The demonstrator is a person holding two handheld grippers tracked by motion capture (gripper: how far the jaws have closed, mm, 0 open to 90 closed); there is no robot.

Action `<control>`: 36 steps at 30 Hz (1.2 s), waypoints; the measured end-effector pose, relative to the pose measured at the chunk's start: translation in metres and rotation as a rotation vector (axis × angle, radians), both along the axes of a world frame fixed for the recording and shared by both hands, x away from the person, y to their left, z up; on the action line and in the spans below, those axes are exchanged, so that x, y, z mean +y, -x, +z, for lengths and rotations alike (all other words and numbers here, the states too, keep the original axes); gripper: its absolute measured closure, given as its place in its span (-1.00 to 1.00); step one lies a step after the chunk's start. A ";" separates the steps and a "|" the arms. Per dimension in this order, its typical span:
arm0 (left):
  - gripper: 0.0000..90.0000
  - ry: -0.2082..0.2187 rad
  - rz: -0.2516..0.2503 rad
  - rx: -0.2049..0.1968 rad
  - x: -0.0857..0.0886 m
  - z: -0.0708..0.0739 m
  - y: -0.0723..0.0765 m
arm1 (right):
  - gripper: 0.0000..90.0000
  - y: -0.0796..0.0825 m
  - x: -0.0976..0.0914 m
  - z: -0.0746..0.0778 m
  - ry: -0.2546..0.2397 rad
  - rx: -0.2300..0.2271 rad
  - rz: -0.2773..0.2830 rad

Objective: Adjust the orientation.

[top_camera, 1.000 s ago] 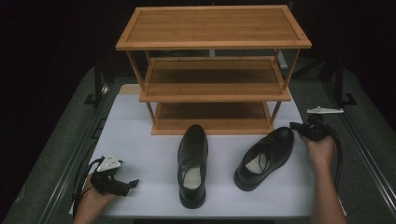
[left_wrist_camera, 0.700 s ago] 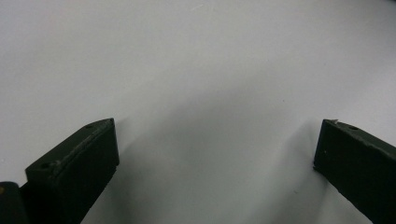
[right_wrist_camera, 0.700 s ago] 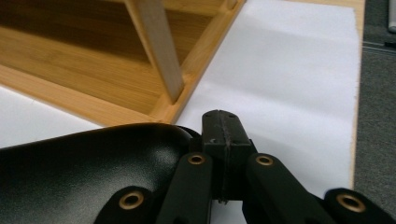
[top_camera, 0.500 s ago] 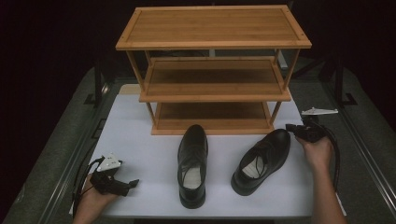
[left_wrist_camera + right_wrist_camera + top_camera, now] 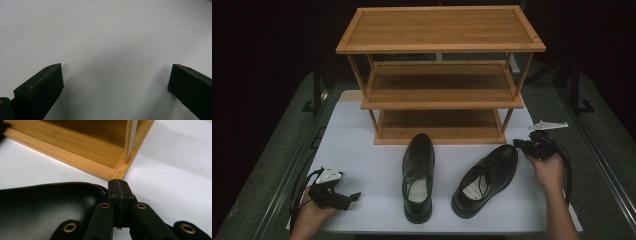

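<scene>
Two black leather shoes stand on the white mat point(image 5: 362, 150) in front of a three-tier bamboo shoe rack point(image 5: 442, 95). The left shoe point(image 5: 418, 175) points straight at the rack. The right shoe point(image 5: 487, 177) lies at an angle, toe toward the rack's right corner. My right gripper point(image 5: 518, 144) is shut with nothing between its jaws. Its closed tips point(image 5: 117, 185) sit right against the toe of the right shoe point(image 5: 45, 205), near the rack's bottom corner point(image 5: 120, 168). My left gripper point(image 5: 353, 196) rests at the mat's front left, open point(image 5: 116, 68) over bare mat.
The rack's lowest shelf point(image 5: 439, 120) stands just behind the shoes. A dark green table surface point(image 5: 277, 165) with metal rails surrounds the mat. Cables trail from both grippers along the mat's edges.
My right gripper has moved left toward the rack's corner, and the right shoe has shifted slightly left with it. The left gripper and left shoe have stayed put.
</scene>
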State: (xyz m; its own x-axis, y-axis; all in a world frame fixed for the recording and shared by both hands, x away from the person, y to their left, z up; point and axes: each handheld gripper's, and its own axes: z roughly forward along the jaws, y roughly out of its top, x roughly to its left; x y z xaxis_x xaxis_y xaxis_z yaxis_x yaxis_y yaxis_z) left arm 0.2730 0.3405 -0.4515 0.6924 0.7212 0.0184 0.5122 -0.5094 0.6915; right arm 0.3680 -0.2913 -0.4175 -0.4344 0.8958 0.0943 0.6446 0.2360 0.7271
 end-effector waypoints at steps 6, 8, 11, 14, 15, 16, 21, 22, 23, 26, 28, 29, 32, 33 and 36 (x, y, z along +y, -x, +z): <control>-1.00 0.001 0.000 0.000 0.000 0.000 0.000 | 1.00 0.030 -0.012 0.006 -0.033 -0.017 0.009; -1.00 0.000 0.000 0.000 0.000 0.000 0.000 | 1.00 0.043 -0.013 0.005 -0.028 -0.013 0.022; -1.00 0.000 0.001 -0.001 0.000 0.000 0.000 | 1.00 0.060 -0.013 0.003 -0.029 0.002 0.043; -1.00 0.000 0.000 0.000 0.000 0.000 0.000 | 1.00 0.076 -0.011 -0.001 -0.035 0.009 0.069; -1.00 0.000 0.000 0.000 0.000 0.000 0.000 | 1.00 0.076 -0.011 -0.001 -0.035 0.009 0.069; -1.00 0.000 0.000 0.000 0.000 0.000 0.000 | 1.00 0.080 -0.010 -0.003 -0.032 0.013 0.077; -1.00 0.000 0.000 -0.001 0.000 0.000 0.000 | 1.00 0.101 -0.004 -0.014 -0.040 0.035 0.105; -1.00 0.000 0.000 0.000 0.000 0.000 0.000 | 1.00 0.102 -0.004 -0.015 -0.053 0.039 0.110; -1.00 0.000 0.000 0.000 0.000 0.000 0.000 | 1.00 0.102 -0.003 -0.016 -0.058 0.045 0.117; -1.00 0.000 0.000 0.000 0.000 0.000 0.000 | 1.00 0.099 0.002 -0.019 -0.047 0.059 0.129; -1.00 0.001 0.000 0.000 0.000 0.000 0.000 | 1.00 0.099 0.004 -0.020 -0.039 0.061 0.136; -1.00 0.000 0.000 0.000 0.000 0.000 0.000 | 1.00 0.098 0.005 -0.021 -0.037 0.064 0.139; -1.00 -0.001 0.000 0.001 0.000 0.000 0.000 | 1.00 0.096 0.008 -0.023 -0.034 0.070 0.150; -1.00 -0.001 0.000 0.000 0.000 0.000 0.000 | 1.00 0.096 0.009 -0.023 -0.036 0.073 0.151; -1.00 -0.001 0.000 0.001 0.000 0.000 0.000 | 1.00 0.094 0.010 -0.024 -0.035 0.070 0.156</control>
State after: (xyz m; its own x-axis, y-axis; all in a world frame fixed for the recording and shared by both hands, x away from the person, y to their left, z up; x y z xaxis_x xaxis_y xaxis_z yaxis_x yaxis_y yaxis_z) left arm 0.2731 0.3406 -0.4515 0.6927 0.7210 0.0186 0.5124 -0.5102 0.6908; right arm 0.2736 -0.2818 -0.4413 -0.5592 0.8137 0.1590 0.6513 0.3125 0.6915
